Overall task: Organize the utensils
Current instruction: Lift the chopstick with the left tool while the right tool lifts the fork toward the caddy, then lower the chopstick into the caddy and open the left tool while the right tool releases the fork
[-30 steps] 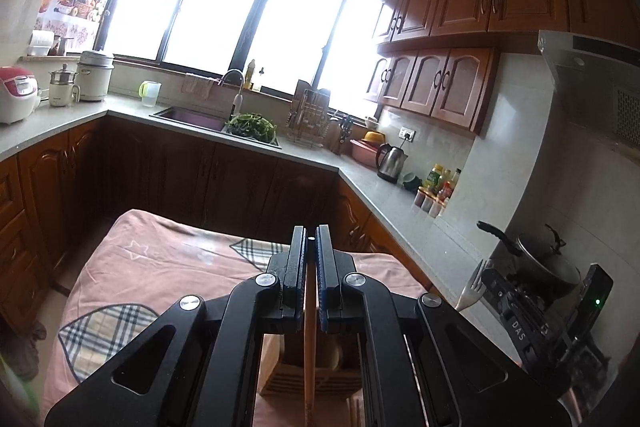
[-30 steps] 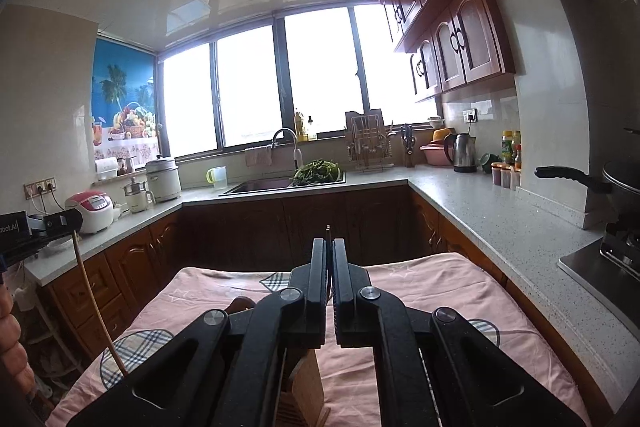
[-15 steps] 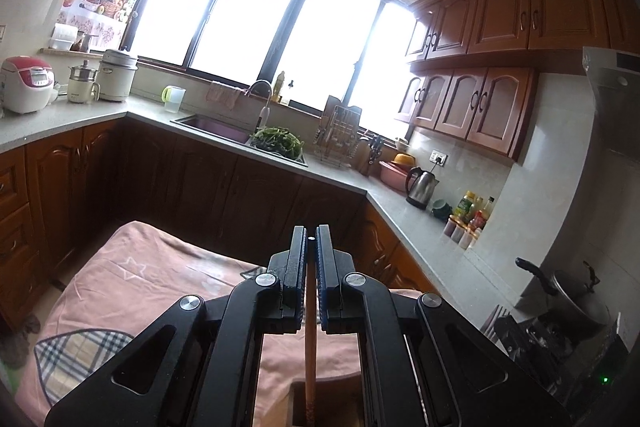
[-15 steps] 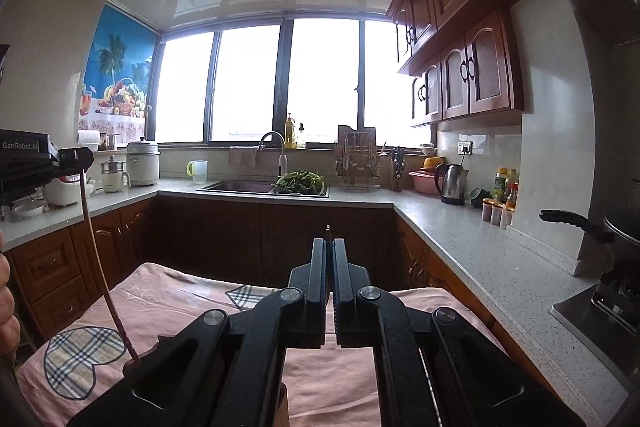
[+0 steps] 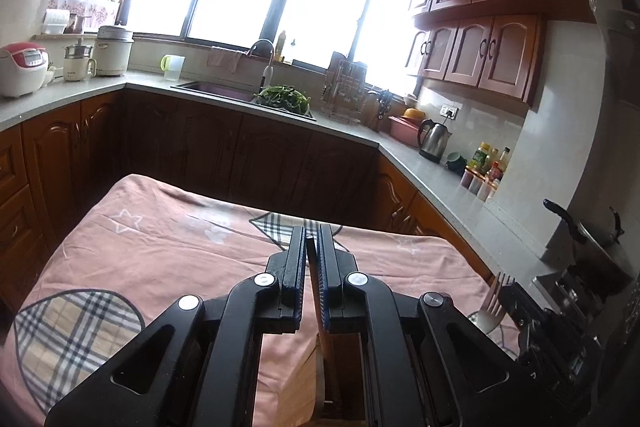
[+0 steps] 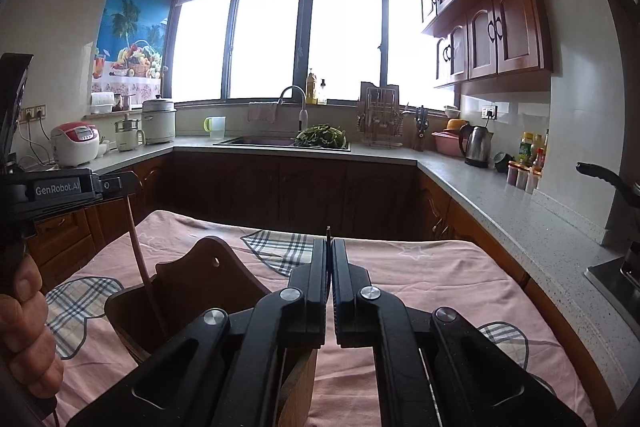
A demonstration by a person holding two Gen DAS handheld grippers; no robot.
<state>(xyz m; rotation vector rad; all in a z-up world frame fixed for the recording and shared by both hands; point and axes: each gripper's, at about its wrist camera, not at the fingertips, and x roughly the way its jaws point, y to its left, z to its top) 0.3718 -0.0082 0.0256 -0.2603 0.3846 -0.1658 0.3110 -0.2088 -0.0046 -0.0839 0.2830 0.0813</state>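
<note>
Right wrist view — "GenRobot.AI" lettering on left gripper (image 6: 120,185), pinching chopstick (image 6: 140,251); right gripper (image 6: 329,259) pinching fork (image 5: 496,297)

Both views are taken from above the cloth-covered table (image 5: 168,251), facing the window (image 6: 264,39) and sink (image 6: 256,141); the left wrist view is angled rightward, toward the kettle (image 5: 434,139) and the right counter; the right wrist view is held squarer; the table, sink and kettle are shared, and each gripper is caught at the other view's edge.
</note>
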